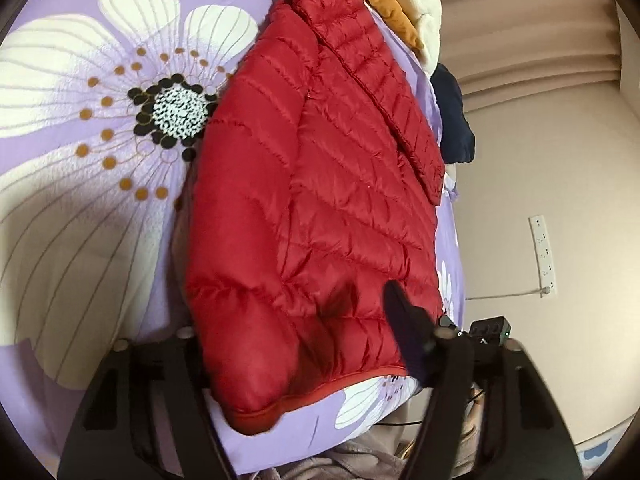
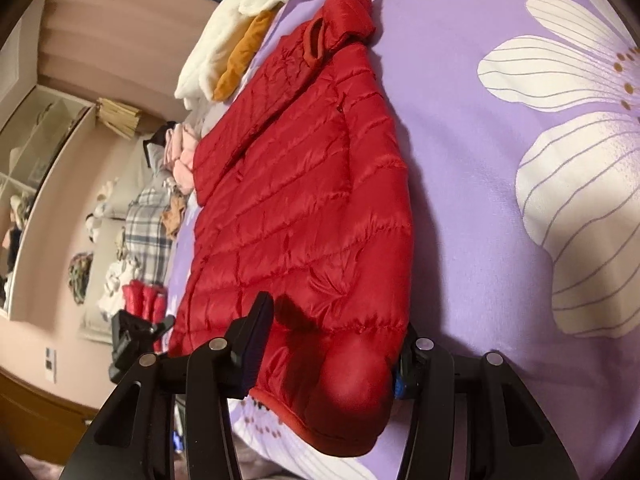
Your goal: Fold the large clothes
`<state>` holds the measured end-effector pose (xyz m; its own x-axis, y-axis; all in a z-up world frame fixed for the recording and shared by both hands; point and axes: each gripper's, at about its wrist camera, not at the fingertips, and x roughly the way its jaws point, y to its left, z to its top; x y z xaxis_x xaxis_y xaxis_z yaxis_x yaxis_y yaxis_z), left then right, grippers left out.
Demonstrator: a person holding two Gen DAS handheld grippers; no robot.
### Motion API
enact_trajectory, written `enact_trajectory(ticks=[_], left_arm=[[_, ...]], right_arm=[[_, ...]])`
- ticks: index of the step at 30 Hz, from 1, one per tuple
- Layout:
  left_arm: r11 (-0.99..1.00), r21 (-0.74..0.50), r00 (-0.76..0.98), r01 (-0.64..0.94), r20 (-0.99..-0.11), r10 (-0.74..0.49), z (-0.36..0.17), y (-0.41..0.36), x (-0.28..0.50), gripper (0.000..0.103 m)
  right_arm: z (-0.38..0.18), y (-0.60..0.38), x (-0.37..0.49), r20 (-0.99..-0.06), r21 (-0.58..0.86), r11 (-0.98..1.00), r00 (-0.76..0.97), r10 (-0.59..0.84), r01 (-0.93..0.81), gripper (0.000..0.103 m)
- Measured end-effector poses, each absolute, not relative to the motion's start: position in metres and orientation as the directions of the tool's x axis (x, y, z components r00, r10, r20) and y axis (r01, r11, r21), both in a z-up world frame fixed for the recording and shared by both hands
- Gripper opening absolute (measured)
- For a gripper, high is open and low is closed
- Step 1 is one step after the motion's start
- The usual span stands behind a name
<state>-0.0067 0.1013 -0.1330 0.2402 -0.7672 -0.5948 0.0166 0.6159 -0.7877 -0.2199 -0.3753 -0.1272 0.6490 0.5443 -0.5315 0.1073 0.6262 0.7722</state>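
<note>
The red puffer jacket (image 1: 312, 208) lies flat on the floral purple bed cover (image 1: 80, 240), its sleeves already folded in and its hood toward twelve o'clock. At six o'clock the left tool (image 1: 304, 344) and the right tool (image 2: 332, 344) each grip a hem corner, jaws half closed on the padding. Judging from this, the lengthwise fold from hem toward hood is yet to be made.

I see a bed under a purple floral cover (image 1: 80, 208), pinkish curtains (image 1: 520, 32) at one o'clock, a white power strip (image 1: 543, 256) on the beige wall, and open shelving (image 2: 36, 152) at nine o'clock.
</note>
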Motion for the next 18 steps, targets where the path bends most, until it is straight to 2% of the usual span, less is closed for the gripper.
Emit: enact_trajectory(ticks=[2,4,8,12,18], left_arm=[[0.618,-0.786,0.233,-0.009,-0.603,-0.763,-0.139,0.101,-0.005,0.037],[0.625,-0.78,0.224,-0.039,-0.616,-0.755,-0.146,0.102,-0.004,0.027],[0.62,-0.782,0.243,-0.058,-0.614,-0.751,-0.145,0.105,-0.008,0.023],[0.653,-0.757,0.267,-0.009,-0.631,-0.728,-0.13,0.1,-0.01,0.019],[0.667,-0.733,0.352,0.136,-0.593,-0.724,-0.087,0.099,-0.018,0.016]], right_arm=[[-0.131,-0.377,-0.223,-0.533,0.763,0.637,0.665,0.523,0.111,0.039],[-0.135,-0.377,-0.223,-0.528,0.766,0.631,0.683,0.505,0.125,0.033],[-0.131,-0.371,-0.23,-0.535,0.739,0.66,0.715,0.45,0.137,0.024],[-0.115,-0.361,-0.239,-0.522,0.691,0.716,0.755,0.396,0.102,0.017],[-0.086,-0.357,-0.251,-0.44,0.673,0.74,0.813,0.382,0.017,0.016]])
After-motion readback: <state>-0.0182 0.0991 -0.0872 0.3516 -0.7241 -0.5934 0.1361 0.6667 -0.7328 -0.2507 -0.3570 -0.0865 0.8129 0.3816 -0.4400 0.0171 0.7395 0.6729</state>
